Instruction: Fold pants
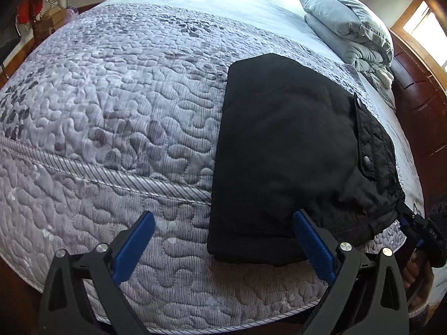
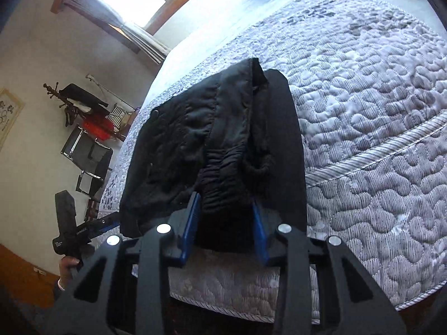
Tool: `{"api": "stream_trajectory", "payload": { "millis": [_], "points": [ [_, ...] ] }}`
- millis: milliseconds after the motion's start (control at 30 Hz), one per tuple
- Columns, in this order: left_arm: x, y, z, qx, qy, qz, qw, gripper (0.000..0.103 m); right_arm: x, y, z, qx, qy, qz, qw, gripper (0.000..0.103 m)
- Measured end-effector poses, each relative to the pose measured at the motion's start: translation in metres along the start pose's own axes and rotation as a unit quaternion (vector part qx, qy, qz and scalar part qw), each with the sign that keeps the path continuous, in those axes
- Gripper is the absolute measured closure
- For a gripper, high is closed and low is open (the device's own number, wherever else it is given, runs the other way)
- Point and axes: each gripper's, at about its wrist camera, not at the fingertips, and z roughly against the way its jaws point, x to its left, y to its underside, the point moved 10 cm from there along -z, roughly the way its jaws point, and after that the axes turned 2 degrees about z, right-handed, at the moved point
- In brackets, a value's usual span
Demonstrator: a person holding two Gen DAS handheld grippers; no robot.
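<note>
My right fingers pinch the bunched waistband of the folded black pants on the bed, my left fingers spread empty beside them, so 1 uneven tug could spill the stack.

The pants were plain black. The mattress was pale grey-lilac, quilted in wavy, pebble-like stitching with darker grey patches. The folded bedding was light blue-grey. The gripper pads were blue.

Left tongs spread wide; right tongs pinching cloth.
</note>
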Motion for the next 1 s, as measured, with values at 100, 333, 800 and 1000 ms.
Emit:
{"api": "stream_trajectory", "payload": {
  "millis": [100, 333, 800, 1000],
  "points": [
    [0.000, 0.003, 0.001, 0.002, 0.005, 0.005, 1.0000, 0.004, 0.007, 0.001, 0.008, -0.003, -0.002, 0.008, 1.000, 0.071],
    [-0.003, 0.003, 0.005, 0.004, 0.017, -0.011, 0.9998, 0.004, -0.011, 0.012, 0.002, 0.010, -0.006, -0.027, 1.000, 0.071],
    [0.001, -0.013, 0.016, 0.006, 0.056, 0.011, 0.9984, 0.004, -0.010, 0.005, 0.001, 0.005, 0.004, -0.022, 1.000, 0.071],
    [0.003, -0.015, 0.011, 0.008, 0.052, 0.008, 0.9986, 0.004, -0.011, 0.008, -0.004, 0.009, 0.013, -0.023, 1.000, 0.071]
  ]
}}
